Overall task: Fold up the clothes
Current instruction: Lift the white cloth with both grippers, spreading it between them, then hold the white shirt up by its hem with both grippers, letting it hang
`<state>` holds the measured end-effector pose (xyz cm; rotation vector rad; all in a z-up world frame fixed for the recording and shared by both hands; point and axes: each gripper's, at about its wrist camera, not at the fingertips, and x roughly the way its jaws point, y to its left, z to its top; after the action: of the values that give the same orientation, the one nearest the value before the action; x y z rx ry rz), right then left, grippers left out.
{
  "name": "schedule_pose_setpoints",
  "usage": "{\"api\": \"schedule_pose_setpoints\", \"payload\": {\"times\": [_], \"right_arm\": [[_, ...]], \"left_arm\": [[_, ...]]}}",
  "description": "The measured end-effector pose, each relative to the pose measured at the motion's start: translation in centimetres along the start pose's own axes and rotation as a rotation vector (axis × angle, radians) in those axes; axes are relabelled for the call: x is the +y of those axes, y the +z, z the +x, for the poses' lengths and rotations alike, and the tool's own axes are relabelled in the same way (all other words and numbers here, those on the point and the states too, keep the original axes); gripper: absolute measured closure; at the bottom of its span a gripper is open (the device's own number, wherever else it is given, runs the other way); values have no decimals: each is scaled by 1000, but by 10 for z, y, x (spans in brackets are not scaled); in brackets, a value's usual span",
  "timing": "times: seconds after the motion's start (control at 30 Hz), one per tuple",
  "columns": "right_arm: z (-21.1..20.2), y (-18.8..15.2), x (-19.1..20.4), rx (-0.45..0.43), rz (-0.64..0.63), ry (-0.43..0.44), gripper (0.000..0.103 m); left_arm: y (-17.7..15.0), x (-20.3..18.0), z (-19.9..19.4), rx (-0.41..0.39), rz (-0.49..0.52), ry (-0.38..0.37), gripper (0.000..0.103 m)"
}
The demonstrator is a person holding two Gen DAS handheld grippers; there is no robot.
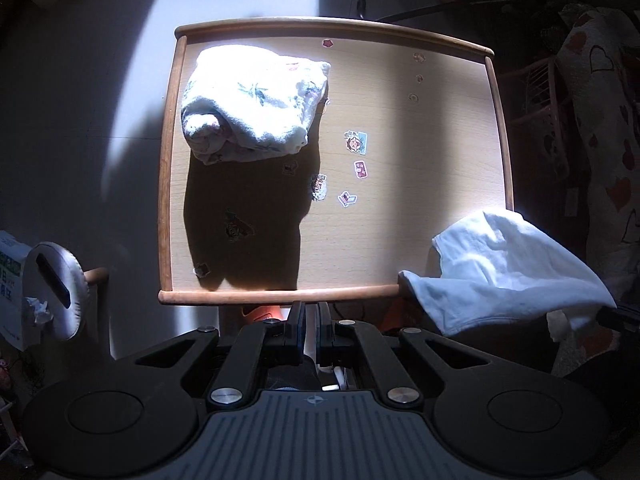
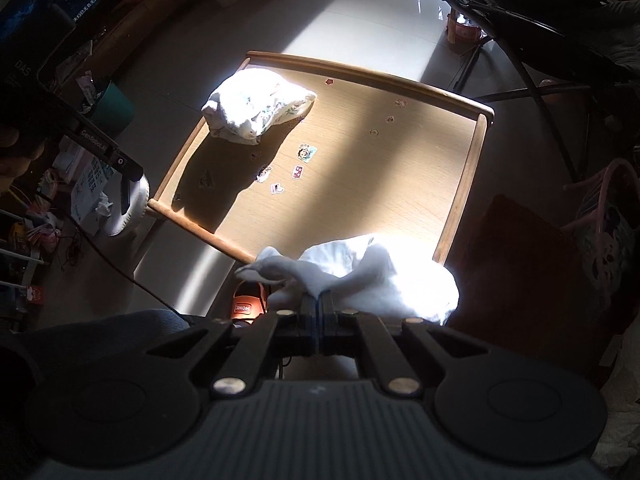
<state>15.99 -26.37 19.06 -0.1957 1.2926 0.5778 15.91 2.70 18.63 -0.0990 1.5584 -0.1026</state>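
Between right-gripper [image 2: 317, 300] fingers: a fold of the white garment [image 2: 384, 276], pinched tight, jaws pressed together on the cloth. Draped over the near right corner of the wooden table [image 2: 460, 196], part lifted toward the gripper, part spilling past the table rail. Seen from the left wrist as a pale sheet [image 1: 516, 272] hanging off that same corner.

Just short of the table's near rail: left gripper [image 1: 311, 312], fingers nearly together with a thin gap, nothing between them, clear of the table.

At the table's far left corner: a folded floral-print garment [image 1: 252, 104], bundled, resting in bright sunlight, well apart from the white one. Across the middle of the tabletop: scattered cartoon stickers [image 1: 355, 141]. Below the table's near edge, on the floor: an orange slipper [image 2: 246, 304].
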Motion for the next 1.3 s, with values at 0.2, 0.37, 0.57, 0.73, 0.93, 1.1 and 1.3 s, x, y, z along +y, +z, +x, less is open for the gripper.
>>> {"api": "schedule_pose_setpoints", "payload": {"times": [0.2,0.37,0.57,0.73,0.93,1.1,1.3], "right_arm": [[18,19,-5,-43,7,-34,101],[40,46,-12,-49,-11,-38,101],[57,69,-24,-40,-26,-30,101],[66,76,-35,-26,-16,-21,101],[72,78,-51,-14,9,-5,101],[75,79,-59,-12,25,17,101],[78,80,-67,-12,42,36,101]], "left_arm": [[6,-20,37,-49,8,-104,97],[11,-43,64,-116,16,-122,89],[9,-75,87,-169,120,-51,88],[3,-98,98,-249,186,-22,88],[-12,-125,113,-265,334,-83,88],[-20,-134,125,-259,368,-118,87],[-26,-147,135,-265,435,-149,87]]}}
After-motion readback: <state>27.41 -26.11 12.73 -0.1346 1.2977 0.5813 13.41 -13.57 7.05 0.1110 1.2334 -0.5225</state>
